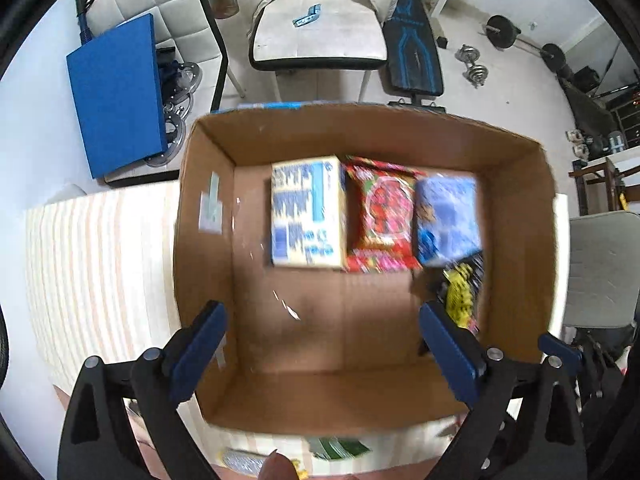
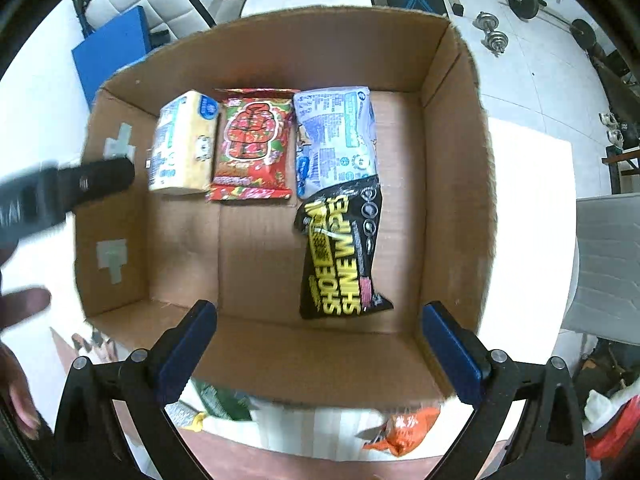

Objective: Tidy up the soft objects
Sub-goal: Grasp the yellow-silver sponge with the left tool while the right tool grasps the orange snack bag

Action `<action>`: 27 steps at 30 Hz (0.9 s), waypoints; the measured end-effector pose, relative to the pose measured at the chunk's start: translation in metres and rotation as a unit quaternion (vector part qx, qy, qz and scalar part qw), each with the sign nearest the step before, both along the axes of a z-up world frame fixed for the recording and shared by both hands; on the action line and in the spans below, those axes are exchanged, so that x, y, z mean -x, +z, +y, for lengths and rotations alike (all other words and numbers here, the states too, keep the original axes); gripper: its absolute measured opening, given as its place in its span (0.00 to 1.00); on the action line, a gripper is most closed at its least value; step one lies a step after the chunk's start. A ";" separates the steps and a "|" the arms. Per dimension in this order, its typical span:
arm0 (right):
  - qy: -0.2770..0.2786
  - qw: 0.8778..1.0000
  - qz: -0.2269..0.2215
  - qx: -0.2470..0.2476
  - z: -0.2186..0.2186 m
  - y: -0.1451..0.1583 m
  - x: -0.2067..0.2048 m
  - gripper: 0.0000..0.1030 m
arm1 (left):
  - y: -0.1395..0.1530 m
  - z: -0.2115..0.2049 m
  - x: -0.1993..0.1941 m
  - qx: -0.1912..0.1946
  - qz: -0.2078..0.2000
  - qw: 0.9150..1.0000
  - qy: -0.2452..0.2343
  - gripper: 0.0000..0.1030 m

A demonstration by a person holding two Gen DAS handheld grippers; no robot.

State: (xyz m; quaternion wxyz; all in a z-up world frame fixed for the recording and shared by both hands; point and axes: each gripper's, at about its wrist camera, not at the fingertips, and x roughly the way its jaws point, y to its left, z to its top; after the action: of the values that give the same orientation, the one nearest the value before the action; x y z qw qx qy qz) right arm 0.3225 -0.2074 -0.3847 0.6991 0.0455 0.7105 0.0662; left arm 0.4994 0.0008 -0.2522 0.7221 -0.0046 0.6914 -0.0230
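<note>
An open cardboard box point(image 2: 452, 184) point(image 1: 204, 264) holds a cream and blue soft pack point(image 2: 182, 144) point(image 1: 306, 212), a red snack pack point(image 2: 252, 144) point(image 1: 382, 216), a pale blue wipes pack point(image 2: 336, 136) point(image 1: 446, 216) and a black and yellow shoe wipes pack point(image 2: 340, 256) point(image 1: 460, 296). My right gripper point(image 2: 320, 344) is open and empty above the box's near wall. My left gripper point(image 1: 322, 352) is open and empty above the box's near left part; it also shows blurred in the right wrist view point(image 2: 64, 192).
The box stands on a striped cloth point(image 1: 96, 264) on a white table point(image 2: 528, 216). Green point(image 2: 224, 400) and orange point(image 2: 400, 428) packets lie on the table in front of the box. A blue board point(image 1: 116, 96), a white chair point(image 1: 316, 32) and gym weights point(image 1: 472, 64) are beyond.
</note>
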 end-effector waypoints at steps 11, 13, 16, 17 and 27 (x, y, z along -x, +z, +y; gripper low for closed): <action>0.005 0.997 -0.067 -0.038 -0.034 0.065 0.078 1.00 | 0.057 0.036 0.105 0.057 -0.067 0.991 0.098 0.95; -0.007 0.997 -0.065 -0.043 -0.048 0.059 0.104 1.00 | 0.044 0.055 0.139 0.073 -0.051 0.987 0.130 0.95; -0.043 0.997 -0.047 -0.040 -0.076 0.036 0.141 1.00 | 0.000 0.086 0.195 0.087 0.009 0.978 0.190 0.95; -0.062 0.997 -0.036 -0.042 -0.087 0.023 0.154 1.00 | -0.022 0.097 0.214 0.105 0.041 0.969 0.218 0.95; -0.171 0.983 0.042 -0.059 -0.140 -0.067 0.206 0.88 | -0.161 0.138 0.288 0.081 0.169 0.915 0.356 0.95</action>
State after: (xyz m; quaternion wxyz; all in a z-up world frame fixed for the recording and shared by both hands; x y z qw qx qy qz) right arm 0.1165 -0.3479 -0.4513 0.6660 0.2100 0.7157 -0.0140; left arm 0.2113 0.1383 -0.4134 0.5519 -0.3128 0.7515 0.1809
